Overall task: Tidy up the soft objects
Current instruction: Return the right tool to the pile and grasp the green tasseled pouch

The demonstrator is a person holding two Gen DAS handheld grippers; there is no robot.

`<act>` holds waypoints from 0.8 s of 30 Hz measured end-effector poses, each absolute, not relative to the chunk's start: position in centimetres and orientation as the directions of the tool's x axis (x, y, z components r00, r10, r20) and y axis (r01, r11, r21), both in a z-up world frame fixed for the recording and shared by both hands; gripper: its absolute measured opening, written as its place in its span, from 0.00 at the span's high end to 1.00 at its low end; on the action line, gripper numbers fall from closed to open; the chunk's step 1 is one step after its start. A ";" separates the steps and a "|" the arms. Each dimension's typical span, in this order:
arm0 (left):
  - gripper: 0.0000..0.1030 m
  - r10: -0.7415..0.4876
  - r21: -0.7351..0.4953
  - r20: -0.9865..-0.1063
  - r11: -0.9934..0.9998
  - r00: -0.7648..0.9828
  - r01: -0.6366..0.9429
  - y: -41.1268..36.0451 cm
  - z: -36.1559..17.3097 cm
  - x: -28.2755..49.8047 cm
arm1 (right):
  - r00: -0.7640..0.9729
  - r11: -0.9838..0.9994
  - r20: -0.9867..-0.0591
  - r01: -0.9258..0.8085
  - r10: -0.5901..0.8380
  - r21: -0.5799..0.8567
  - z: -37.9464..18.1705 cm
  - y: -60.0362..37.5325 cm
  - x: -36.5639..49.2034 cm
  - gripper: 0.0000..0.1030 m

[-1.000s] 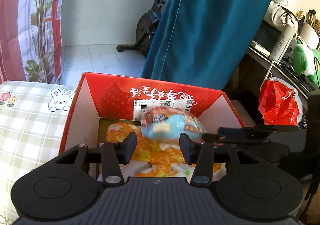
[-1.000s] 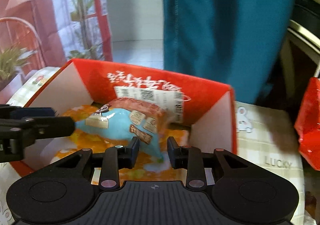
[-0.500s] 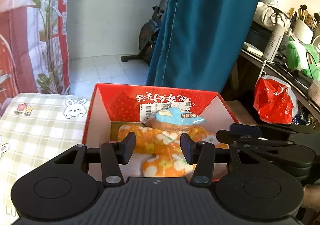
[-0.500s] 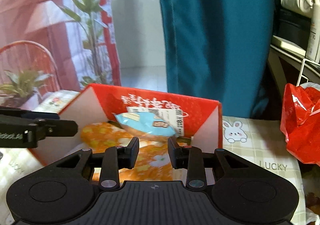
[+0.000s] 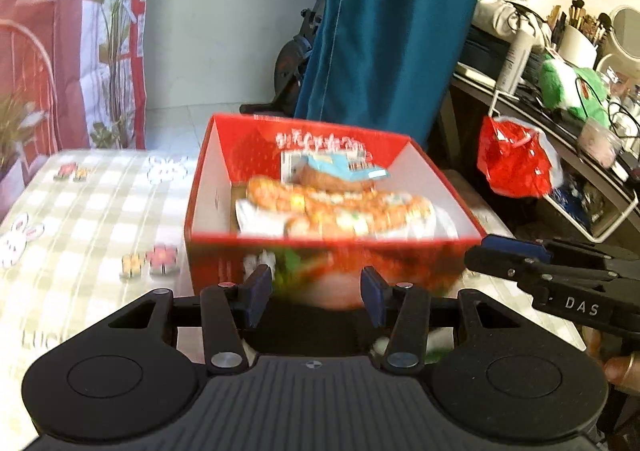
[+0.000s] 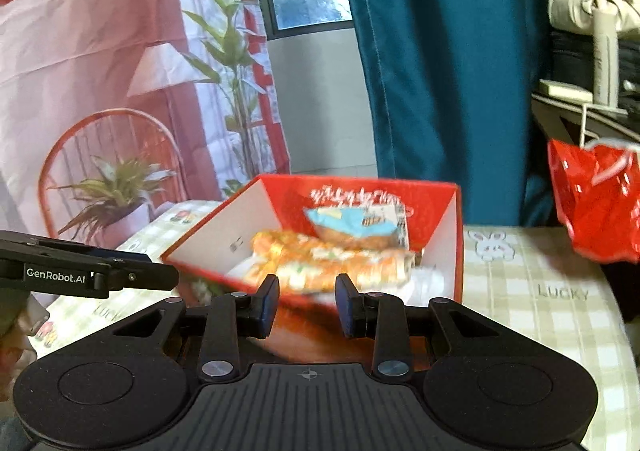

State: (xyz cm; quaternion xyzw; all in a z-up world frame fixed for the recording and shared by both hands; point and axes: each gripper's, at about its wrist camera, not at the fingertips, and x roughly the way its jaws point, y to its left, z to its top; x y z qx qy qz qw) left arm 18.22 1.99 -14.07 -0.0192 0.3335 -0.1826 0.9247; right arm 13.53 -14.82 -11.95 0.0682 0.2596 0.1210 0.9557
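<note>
Both sets of jaws released and empty, left gripper (image 5: 316,291) and right gripper (image 6: 306,301) just near of the red box (image 5: 208,187), blue snack packet (image 5: 344,171) on the orange cloth (image 5: 332,207) inside; best drawn straight back, clear of the rim.

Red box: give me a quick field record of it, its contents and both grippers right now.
container: red box, open top, on the checked tablecloth
contents: blue snack bag at the far wall, resting on the orange floral cloth
left gripper: fingers apart, nothing between them, short of the box's near wall
right gripper: fingers apart, nothing held, near the box's front edge
image quality: box contents motion-blurred
</note>
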 end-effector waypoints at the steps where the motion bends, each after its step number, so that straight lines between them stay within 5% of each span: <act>1: 0.50 -0.352 -0.159 -0.614 0.932 0.707 0.326 2.1 -14.4 17.7 | 0.832 0.961 -0.484 -0.196 0.269 0.196 -12.4 -14.8 12.8 0.71; 12: 0.50 -0.369 -0.186 -0.664 0.924 0.650 0.334 1.7 -18.5 13.7 | 0.713 0.964 -0.649 -0.210 0.263 0.160 -18.3 -15.4 6.5 0.71; 24: 0.50 -0.369 -0.201 -0.687 0.924 0.626 0.324 1.7 -20.3 12.9 | 0.583 0.952 -0.764 -0.274 0.276 0.135 -21.5 -14.1 5.4 0.57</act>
